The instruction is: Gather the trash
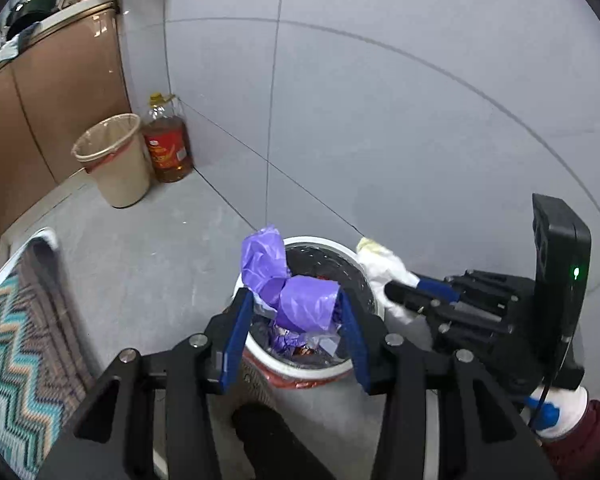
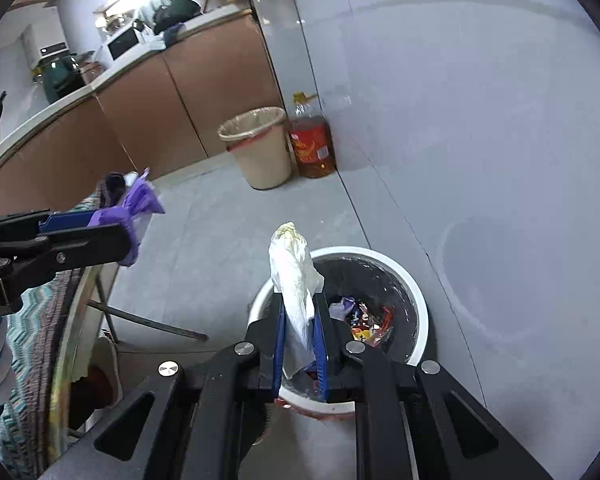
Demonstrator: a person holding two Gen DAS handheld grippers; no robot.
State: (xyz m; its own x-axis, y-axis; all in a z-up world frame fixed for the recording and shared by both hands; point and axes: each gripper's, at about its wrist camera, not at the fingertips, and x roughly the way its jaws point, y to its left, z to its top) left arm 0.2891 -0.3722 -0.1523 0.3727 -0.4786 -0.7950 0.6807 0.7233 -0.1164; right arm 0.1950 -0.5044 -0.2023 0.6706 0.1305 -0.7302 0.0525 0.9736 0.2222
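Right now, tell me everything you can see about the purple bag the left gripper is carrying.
The purple bag is thin, crinkled plastic, scrunched into a bunched wad. The left gripper clamps it between its blue fingers, with a twisted end sticking up past the fingertips. It hangs above the open trash can, clear of the wrappers inside. Only the fingers touch it.

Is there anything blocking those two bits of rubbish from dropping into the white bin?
Nothing visible does. The crumpled purple plastic wrapper and the crumpled white tissue hang over the round white bin, whose mouth is open and has no lid, with only wrappers inside.
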